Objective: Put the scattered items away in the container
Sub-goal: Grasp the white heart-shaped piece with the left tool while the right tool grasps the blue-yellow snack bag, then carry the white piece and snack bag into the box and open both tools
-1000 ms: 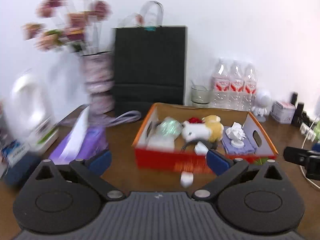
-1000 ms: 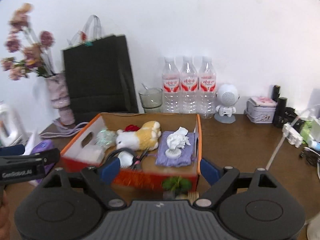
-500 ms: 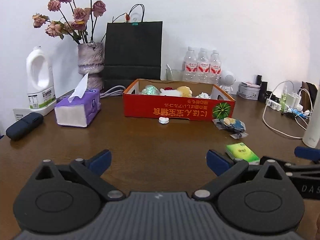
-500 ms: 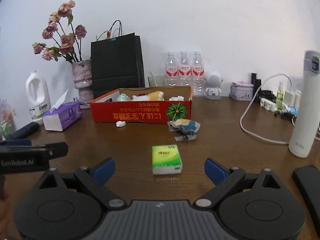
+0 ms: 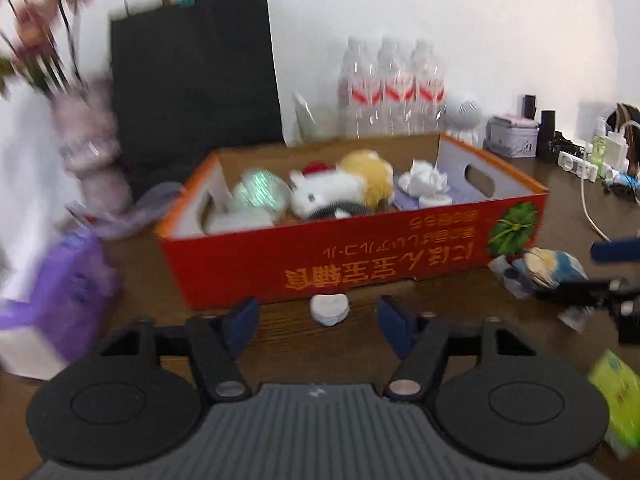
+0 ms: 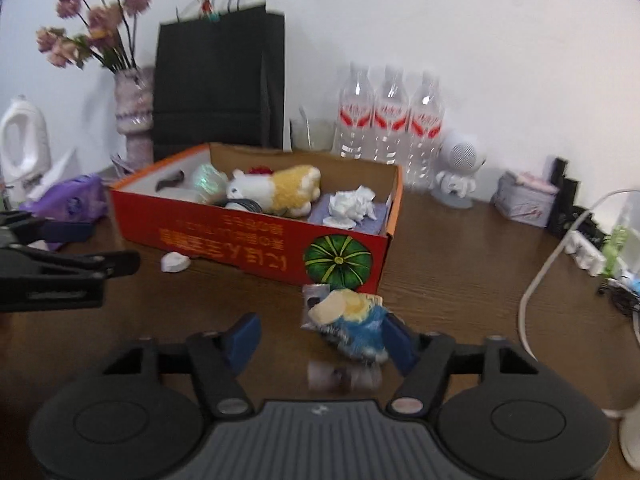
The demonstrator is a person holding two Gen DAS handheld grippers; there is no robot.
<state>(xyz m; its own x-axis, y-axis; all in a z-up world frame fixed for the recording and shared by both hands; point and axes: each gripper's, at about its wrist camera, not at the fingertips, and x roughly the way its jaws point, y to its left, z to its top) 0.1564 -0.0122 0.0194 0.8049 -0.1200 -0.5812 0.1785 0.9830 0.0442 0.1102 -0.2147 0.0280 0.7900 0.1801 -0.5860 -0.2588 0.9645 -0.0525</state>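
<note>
Now closer than half a second ago: left gripper point(image 5: 318, 320), jaws apart, empty, lined up on white heart piece point(image 5: 329, 309) before red box point(image 5: 360, 264); right gripper point(image 6: 320, 338), jaws apart, straddling blue snack packet point(image 6: 352, 326). Both pickups seem imminent; green packet point(image 5: 616, 396) remains out.

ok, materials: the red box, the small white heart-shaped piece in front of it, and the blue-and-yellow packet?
Red box: looks like printed cardboard, matte; brown raw inner walls and a cut handle slot.
White heart-shaped piece: hard, matte, maybe plaster or ceramic; blur leaves it open.
Blue-and-yellow packet: crinkled plastic film, glossy, with clear sealed edges.
</note>
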